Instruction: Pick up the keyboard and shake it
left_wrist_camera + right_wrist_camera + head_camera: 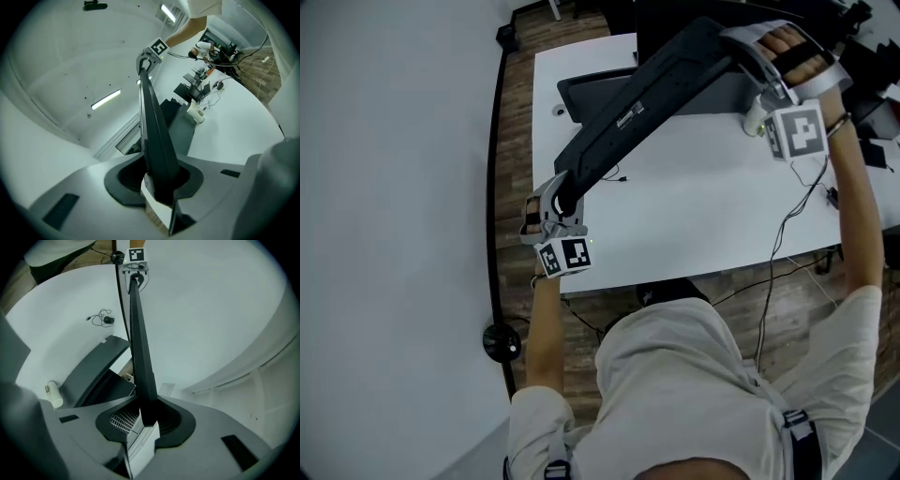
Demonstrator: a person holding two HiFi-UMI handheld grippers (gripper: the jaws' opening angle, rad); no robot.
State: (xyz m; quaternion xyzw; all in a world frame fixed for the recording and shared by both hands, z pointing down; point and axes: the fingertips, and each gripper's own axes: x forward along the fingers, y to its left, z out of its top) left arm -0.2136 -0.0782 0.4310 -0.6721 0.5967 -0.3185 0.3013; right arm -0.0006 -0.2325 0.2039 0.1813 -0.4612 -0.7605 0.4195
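Above the white desk (694, 216), the keyboard (642, 108) hangs tilted, left claw (558, 192) and right claw (741, 42) pinching its ends.

Table (694, 216) bare under the lifted keyboard (647, 103); dark slab (581, 92) and 1 white object (755, 118) crowd its far edge; wall (394, 187) close left.

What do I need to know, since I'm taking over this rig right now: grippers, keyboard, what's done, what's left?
Left gripper: shut on one end of the keyboard, low, near the table's front-left corner.
Right gripper: shut on the other end, held high.
Keyboard: clear of the table, slanting up from left gripper to right.
Done: pickup.
Left: the shake; these pictures can't show whether it has begun. Keep both grips firm.
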